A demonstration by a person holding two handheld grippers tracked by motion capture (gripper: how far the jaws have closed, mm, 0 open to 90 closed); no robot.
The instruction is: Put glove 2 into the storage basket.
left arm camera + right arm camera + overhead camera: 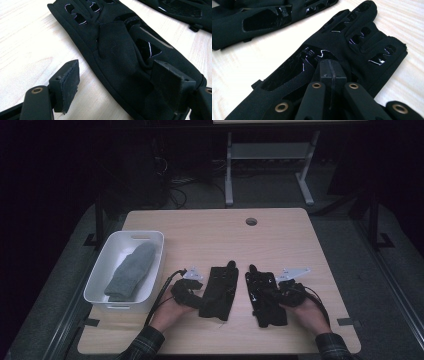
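Lying lengthwise, both black gloves (pixel 220 290) with fingertips toward the table's far edge.

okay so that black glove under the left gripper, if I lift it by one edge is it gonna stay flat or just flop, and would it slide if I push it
The left black glove would probably flop: it is thin fabric, folded over on itself, lying limp on the table. It looks light. Pushed, it may bunch rather than slide cleanly, though its glossy patches could grip or slip; I cannot tell which.
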